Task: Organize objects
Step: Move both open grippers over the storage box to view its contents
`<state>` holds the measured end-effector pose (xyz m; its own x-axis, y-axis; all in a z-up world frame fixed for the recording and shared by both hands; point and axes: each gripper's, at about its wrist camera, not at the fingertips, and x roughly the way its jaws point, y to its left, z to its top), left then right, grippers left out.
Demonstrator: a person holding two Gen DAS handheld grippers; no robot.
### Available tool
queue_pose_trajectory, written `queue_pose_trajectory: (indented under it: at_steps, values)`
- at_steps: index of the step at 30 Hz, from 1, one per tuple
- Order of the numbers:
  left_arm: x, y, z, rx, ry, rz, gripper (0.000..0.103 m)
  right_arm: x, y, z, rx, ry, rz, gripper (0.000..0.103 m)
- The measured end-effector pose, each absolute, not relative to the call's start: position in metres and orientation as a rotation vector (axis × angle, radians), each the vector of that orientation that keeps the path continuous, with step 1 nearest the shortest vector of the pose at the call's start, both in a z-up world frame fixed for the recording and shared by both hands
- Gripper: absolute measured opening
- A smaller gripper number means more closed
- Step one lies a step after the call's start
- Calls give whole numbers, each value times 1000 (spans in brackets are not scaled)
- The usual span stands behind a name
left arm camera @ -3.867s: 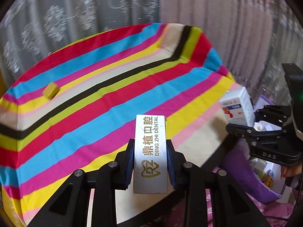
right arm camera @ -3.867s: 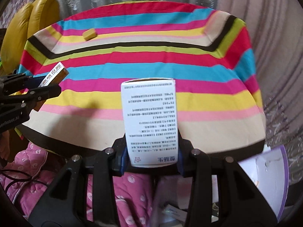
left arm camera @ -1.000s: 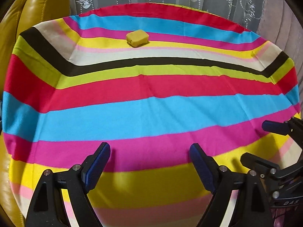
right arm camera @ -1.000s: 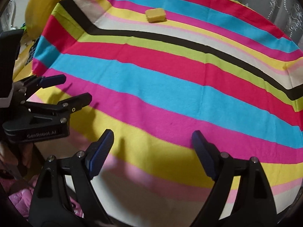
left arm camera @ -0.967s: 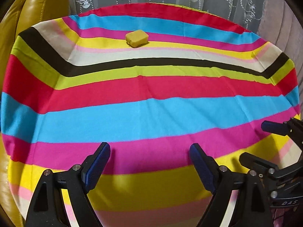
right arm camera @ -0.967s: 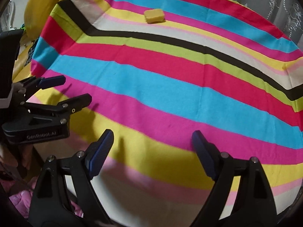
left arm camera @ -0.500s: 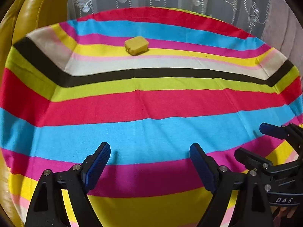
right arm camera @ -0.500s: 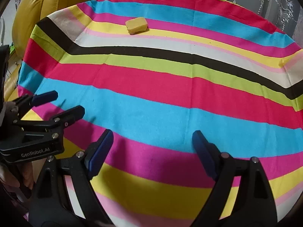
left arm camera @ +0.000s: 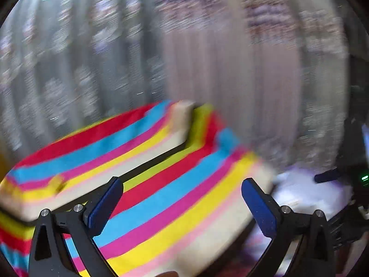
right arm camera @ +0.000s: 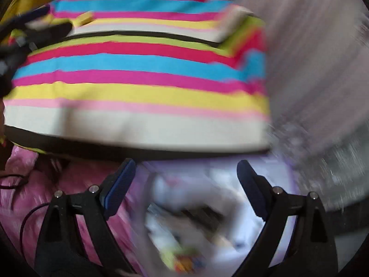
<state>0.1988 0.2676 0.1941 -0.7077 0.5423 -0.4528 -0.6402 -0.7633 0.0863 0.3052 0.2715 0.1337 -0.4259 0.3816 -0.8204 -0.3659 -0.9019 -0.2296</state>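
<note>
- Our left gripper (left arm camera: pixel 180 204) hangs over the near edge of the striped tablecloth (left arm camera: pixel 161 184), its jaws spread wide with nothing between the blue pads; we read this as an empty hand ready for the next item.
- Our right gripper (right arm camera: pixel 185 185) is likewise wide open and empty, aimed down past the table's near right edge at a pale purple container (right arm camera: pixel 286 175) of jumbled items. We judge it is going there to fetch something, since that seems to be where the loose objects are kept.
- The contents are too smeared by motion blur to name; we make out only white, boxy shapes and a colourful patch.
- On the table, a small yellow block (right arm camera: pixel 84 19) sits alone on the far left stripes, well apart from both grippers.
- The cloth looks soft and matte, draping over a rounded table edge; the block reads as a rounded, solid rectangle.
- Grey patterned curtains (left arm camera: pixel 207 57) hang behind the table, and pink quilted fabric (right arm camera: pixel 30 173) lies below on the near left.
</note>
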Motion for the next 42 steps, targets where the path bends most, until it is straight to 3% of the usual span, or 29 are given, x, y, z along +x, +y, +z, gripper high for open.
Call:
queue_pose_trajectory:
  at_steps: [4,10,22,42]
  values:
    - [213,333,210,-617,322,2192,103,368,304,164,-1129,95,2253,99]
    - [225,400,149,-781,577,2253,103,406,348,159,-1062,209,2140,102]
    - [278,396,117,-803,661,2172,103,412,357,79,-1277,312,1990,102]
    - [264,392,83,-1019,639,2074,103,398,348,64,-1319,355,2018,102]
